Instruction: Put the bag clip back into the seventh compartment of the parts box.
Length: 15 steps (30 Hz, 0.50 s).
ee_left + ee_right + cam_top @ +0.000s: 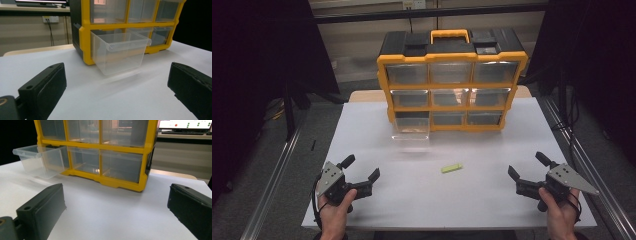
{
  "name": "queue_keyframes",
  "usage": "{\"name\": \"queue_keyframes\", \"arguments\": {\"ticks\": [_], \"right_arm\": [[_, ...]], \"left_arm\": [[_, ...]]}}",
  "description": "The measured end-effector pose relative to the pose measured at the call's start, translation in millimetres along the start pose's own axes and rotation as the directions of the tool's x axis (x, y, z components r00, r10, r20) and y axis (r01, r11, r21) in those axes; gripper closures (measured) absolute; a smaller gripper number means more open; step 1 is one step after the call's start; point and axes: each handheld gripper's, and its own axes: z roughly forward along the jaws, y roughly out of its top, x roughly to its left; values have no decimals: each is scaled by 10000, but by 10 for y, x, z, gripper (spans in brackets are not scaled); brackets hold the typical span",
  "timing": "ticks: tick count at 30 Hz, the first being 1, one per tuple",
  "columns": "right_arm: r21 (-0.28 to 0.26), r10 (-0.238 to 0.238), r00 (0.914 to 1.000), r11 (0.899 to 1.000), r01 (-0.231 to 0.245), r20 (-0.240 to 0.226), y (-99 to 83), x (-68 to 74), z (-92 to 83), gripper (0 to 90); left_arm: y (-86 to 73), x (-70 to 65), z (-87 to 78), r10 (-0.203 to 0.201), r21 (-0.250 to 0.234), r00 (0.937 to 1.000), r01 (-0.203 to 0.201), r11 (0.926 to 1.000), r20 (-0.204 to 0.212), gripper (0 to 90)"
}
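— Well, seen from the high view?
— Saw a yellow-and-black drawer cabinet point(452, 80) at the far side of the white table point(492, 195), nine clear drawers in three rows. Bottom-left drawer point(411, 125) pulled out toward the near edge. Found a small yellow-green stick point(452, 168) lying flat on the bare table, well in front of the cabinet, between the two grippers and touching neither. Left gripper point(361, 168) held near the front-left corner, jaws spread, nothing between them. Right gripper point(527, 166) held near the front-right corner, jaws likewise apart and empty.
— Any writing?
— Could read none; no brand or label legible on the cabinet.
— And the left gripper view?
— Looked along two black jaws set wide, only white table between. Faced the open clear drawer point(120, 52) jutting from the cabinet's point(83, 42) lower corner. Noted a wall socket point(50, 19) with a cable beyond, and a keyboard point(35, 4) on a desk.
— Right gripper view?
— Again jaws wide apart, gripping nothing. Showed the cabinet point(120, 150) ahead, the pulled drawer point(40, 161) off at the left, a lit monitor point(185, 124) behind, its text too small to read.
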Motion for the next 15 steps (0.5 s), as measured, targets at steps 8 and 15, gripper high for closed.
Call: {"name": "queue_keyframes", "arguments": {"ticks": [8,15], "right_arm": [[35,203,9990,9998,-202,-399,-9,14,16,6],[20,438,9974,9990,-438,-578,-21,-6,31,6]], "left_arm": [[12,-53,44,-14,173,9994,8,9999,339,31],[2,-149,124,-308,655,9962,255,9975,809,26]]}}
